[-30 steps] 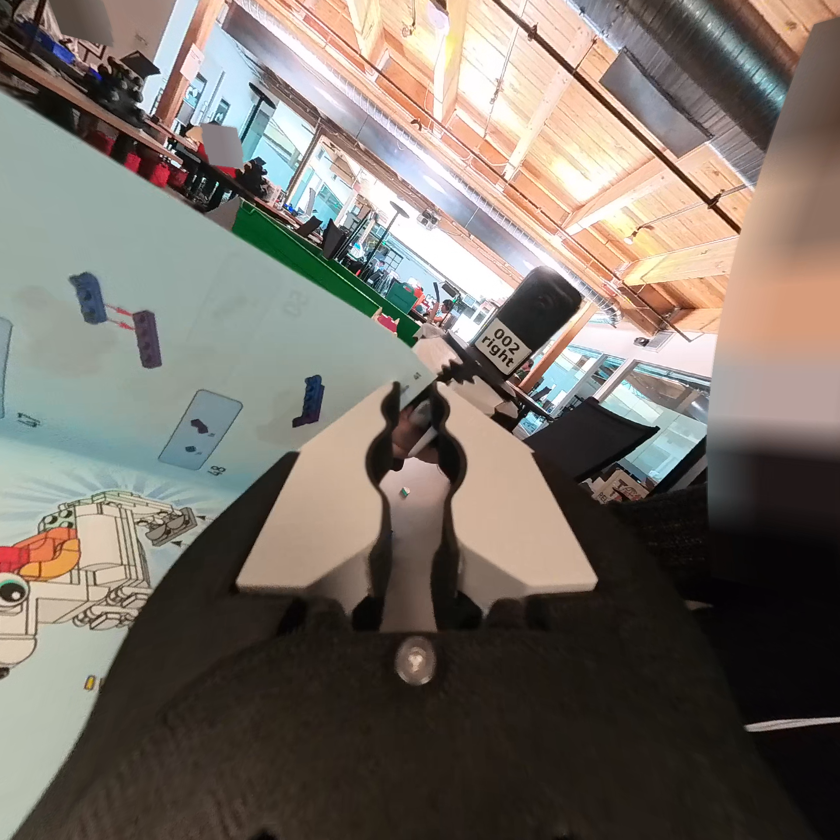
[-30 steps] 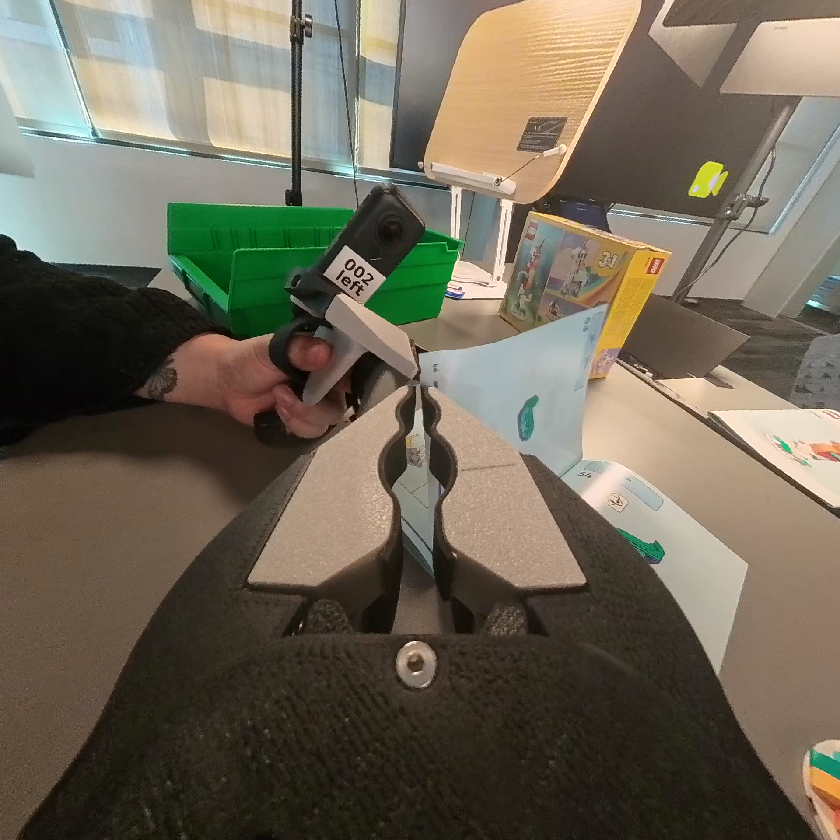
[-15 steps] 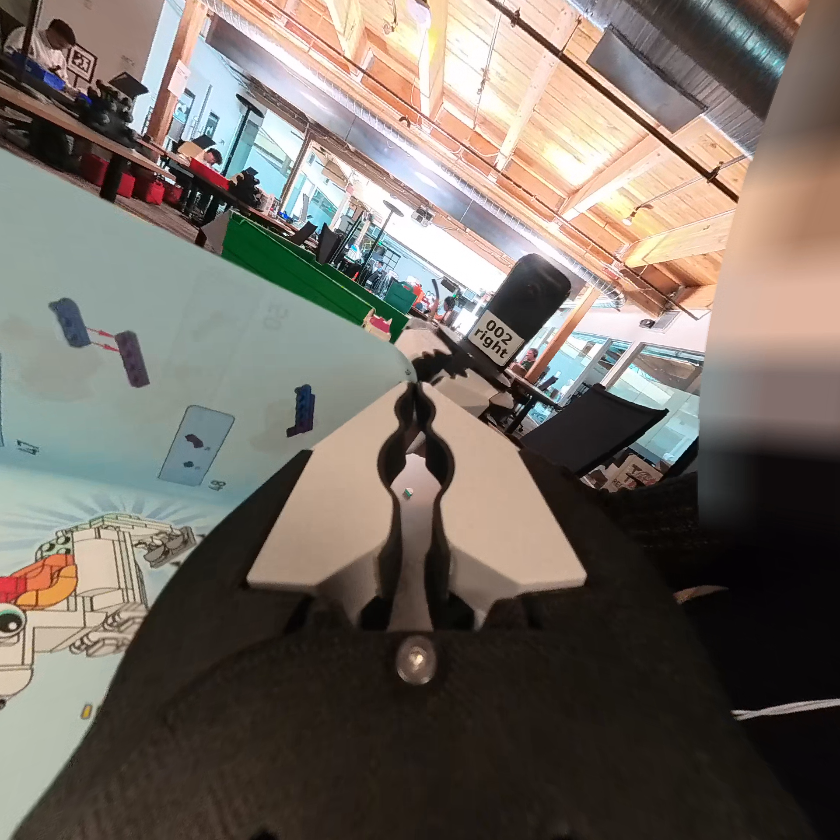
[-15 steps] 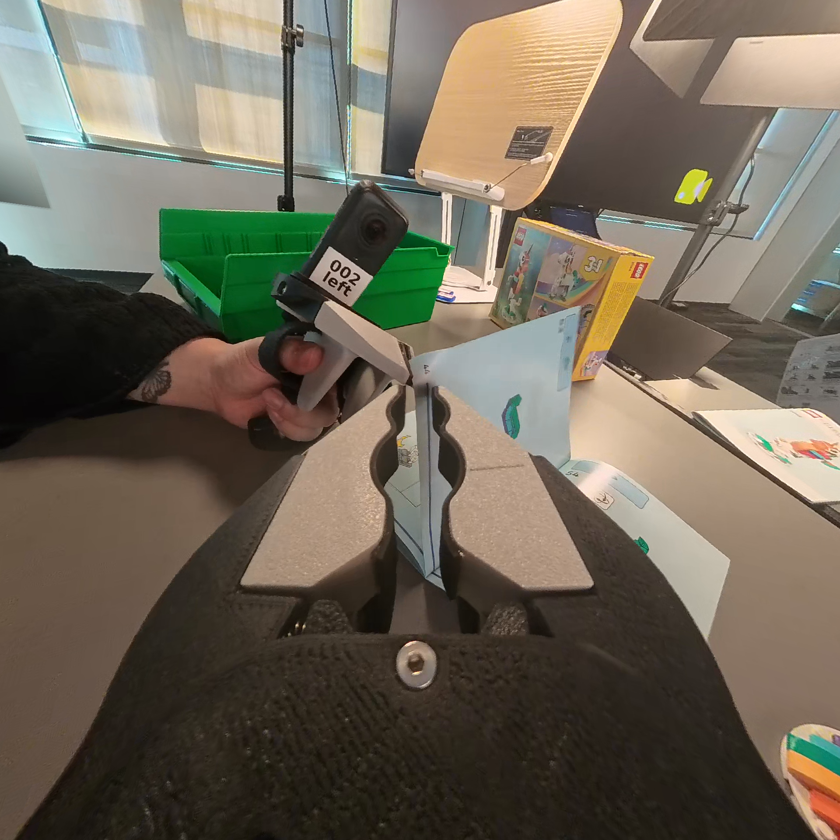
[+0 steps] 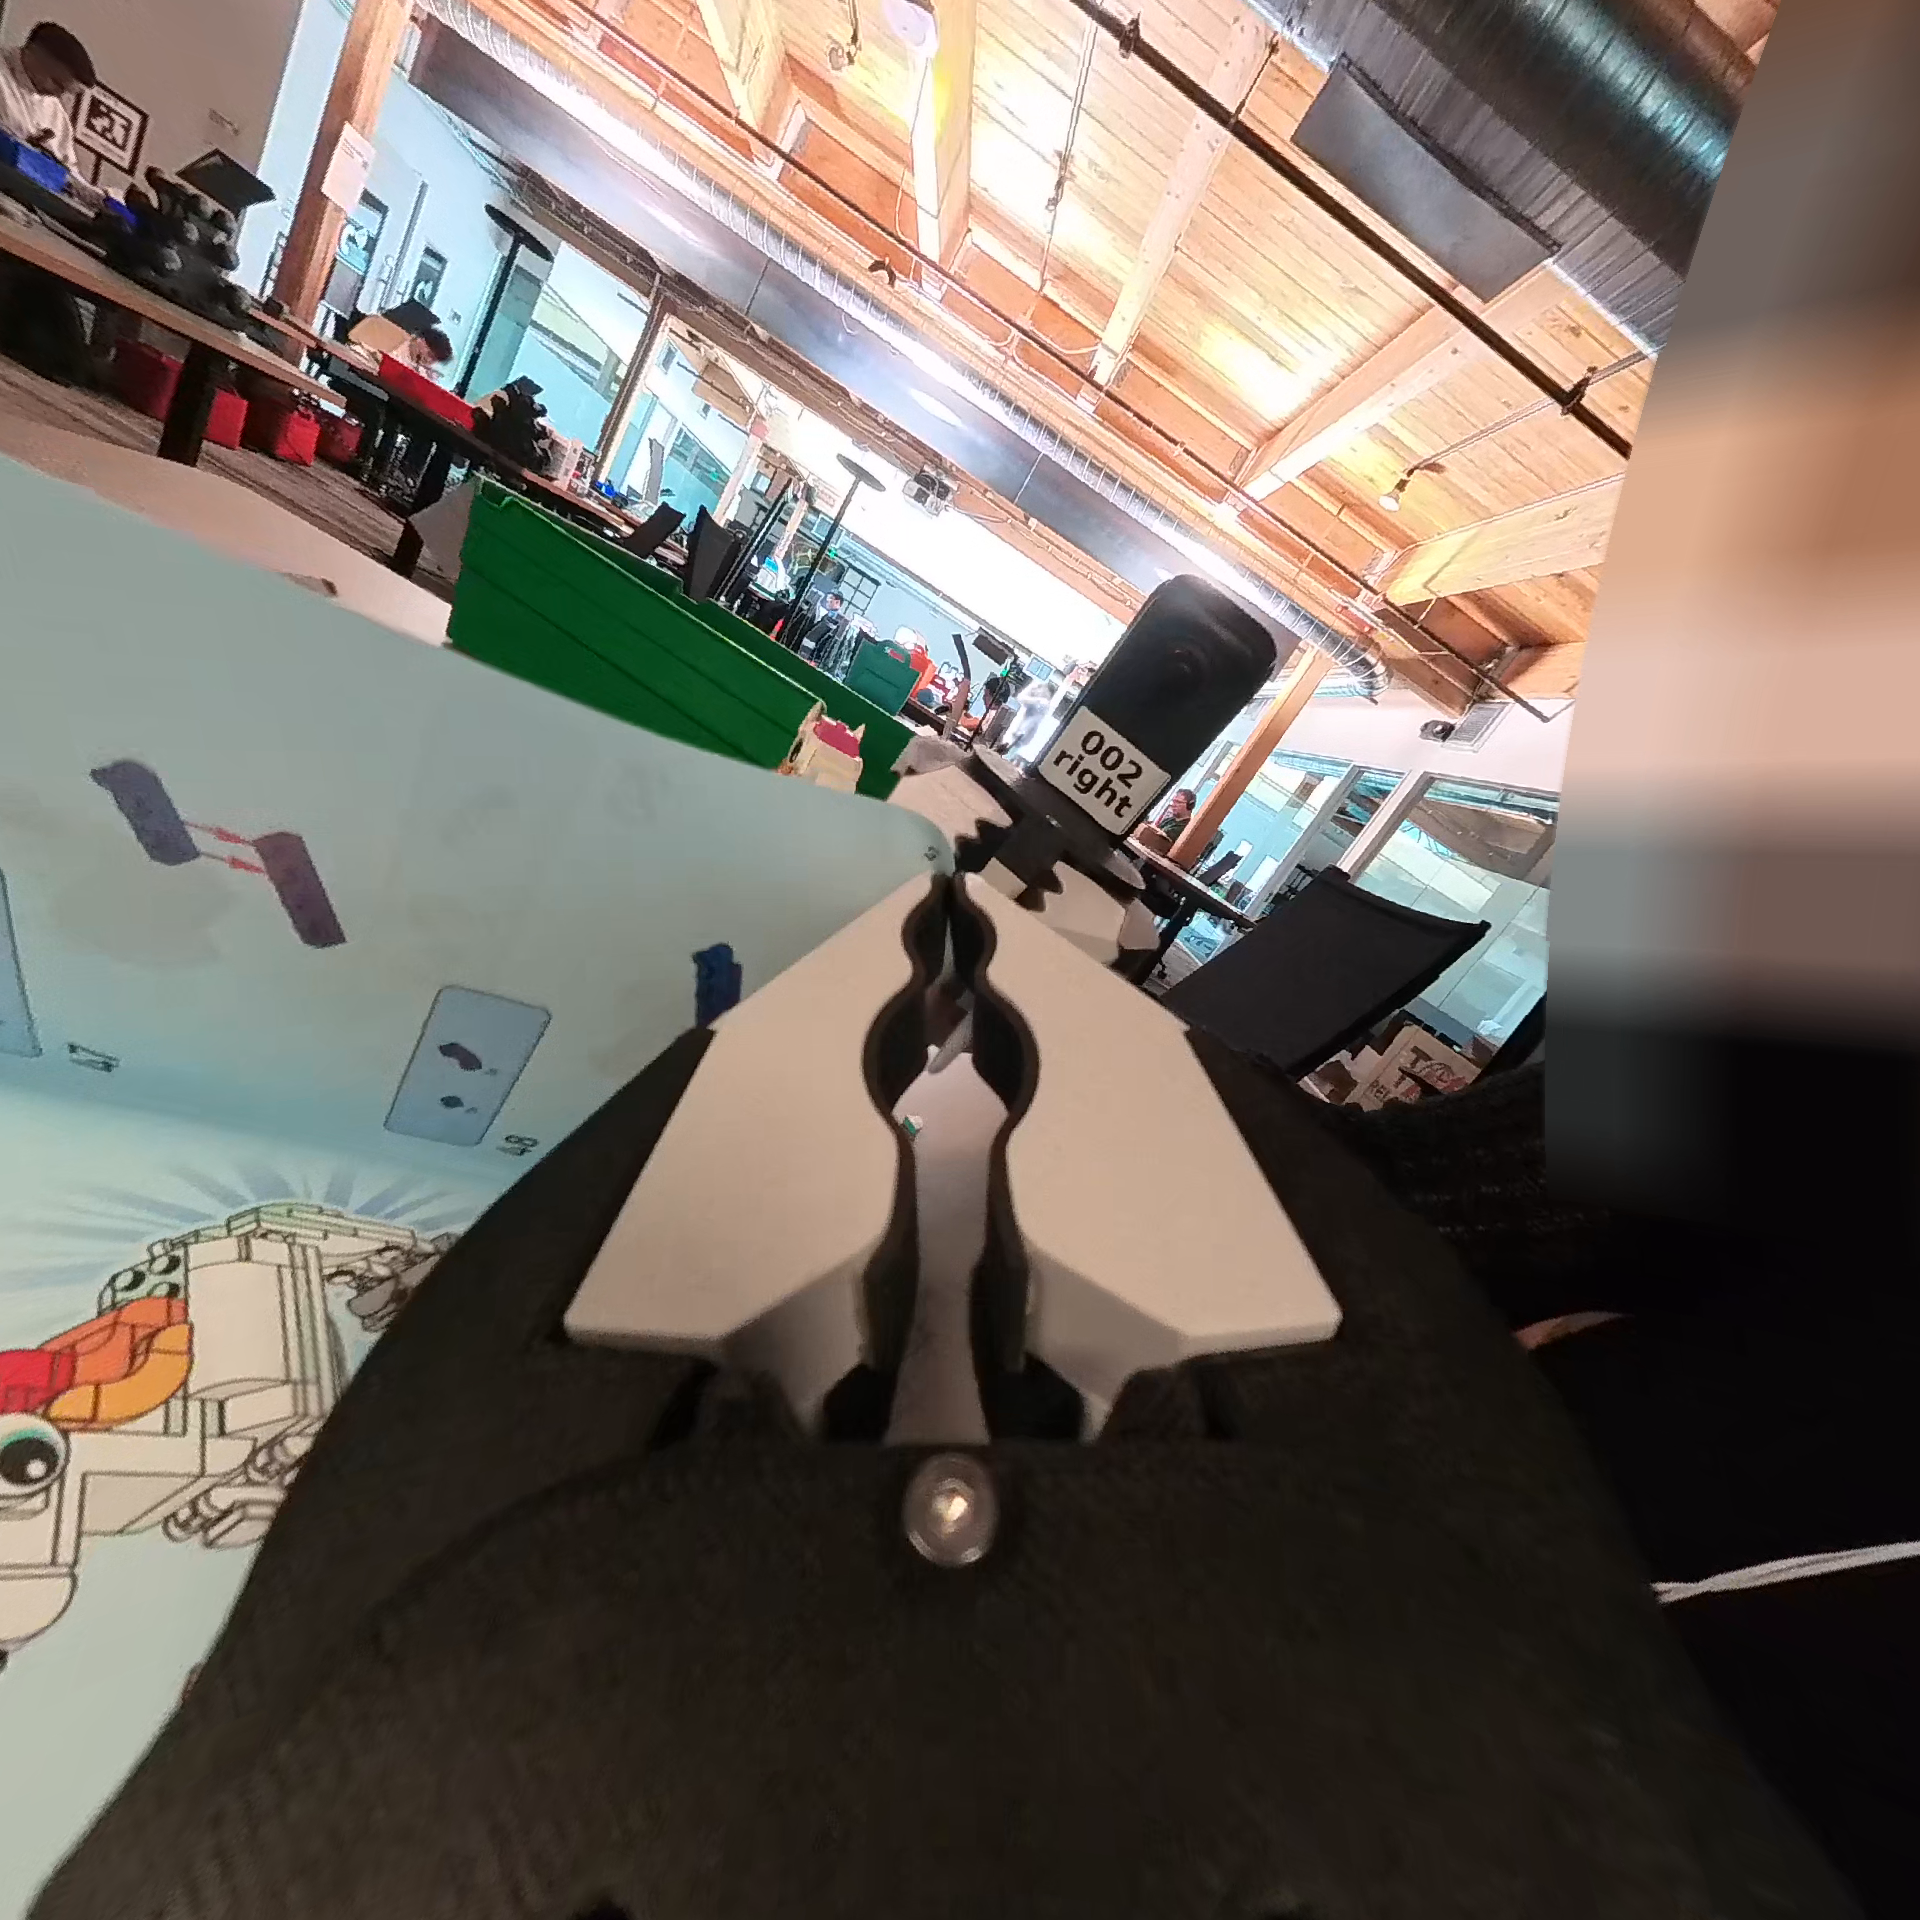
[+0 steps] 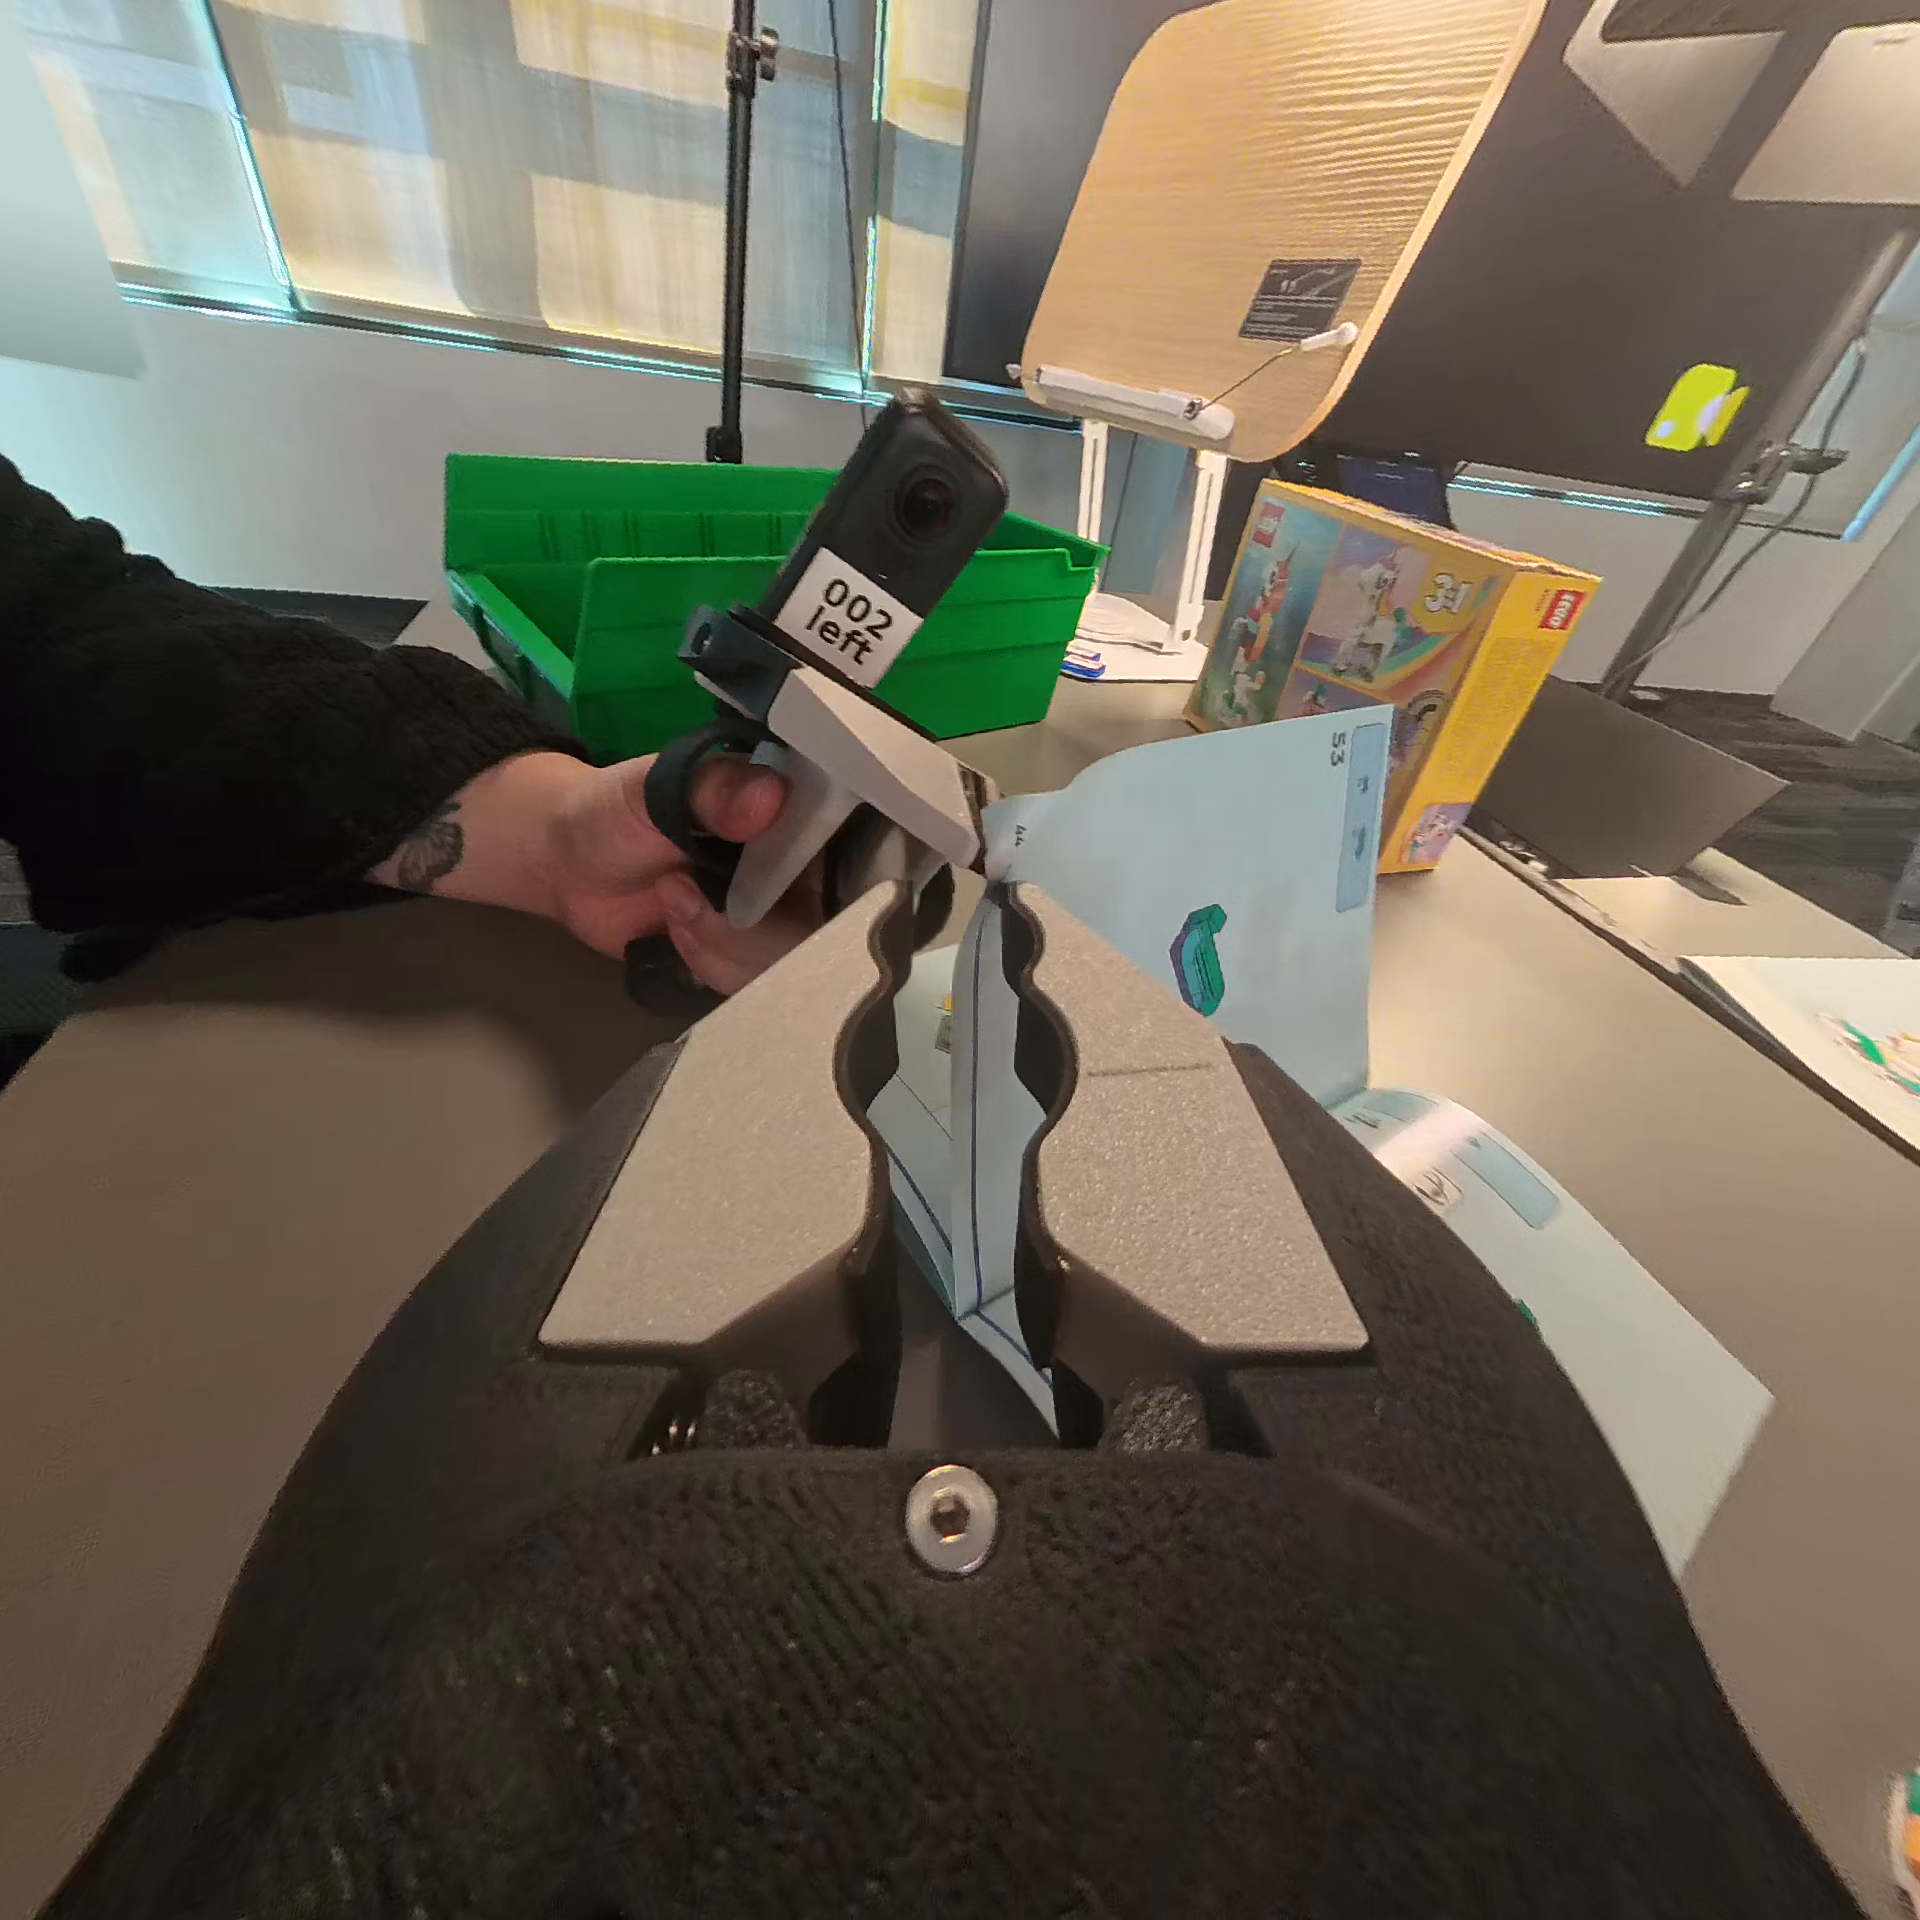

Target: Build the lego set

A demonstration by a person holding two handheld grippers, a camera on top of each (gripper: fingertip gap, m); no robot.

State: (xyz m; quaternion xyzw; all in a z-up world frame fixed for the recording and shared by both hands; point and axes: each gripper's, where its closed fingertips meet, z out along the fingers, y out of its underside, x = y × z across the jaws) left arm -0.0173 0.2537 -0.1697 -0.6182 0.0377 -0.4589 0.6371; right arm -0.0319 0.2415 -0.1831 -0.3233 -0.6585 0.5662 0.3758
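A light-blue page of the Lego instruction booklet [image 6: 1226,862] stands lifted off the table; it fills the left of the left wrist view [image 5: 416,883]. My right gripper [image 6: 997,896] is shut on this page, whose edge runs down between its fingers. My left gripper [image 5: 951,883] is shut on the page's top corner, tip to tip with the right gripper; it also shows in the right wrist view [image 6: 961,821], held by a hand. The rest of the booklet [image 6: 1558,1299] lies open on the grey table. The Lego box [image 6: 1392,665] stands behind.
A green bin [image 6: 644,613] stands at the back left of the table [image 6: 260,1143]. A wooden book stand [image 6: 1278,208] rises behind the box. A second booklet [image 6: 1818,1018] lies at the right edge. Coloured bricks [image 6: 1907,1839] show at the bottom right corner. The tips of both grippers are at nearly the same place.
My left gripper's jaws have closed onto the page corner. The page has swung more upright between the two grippers, and both grippers have shifted slightly.
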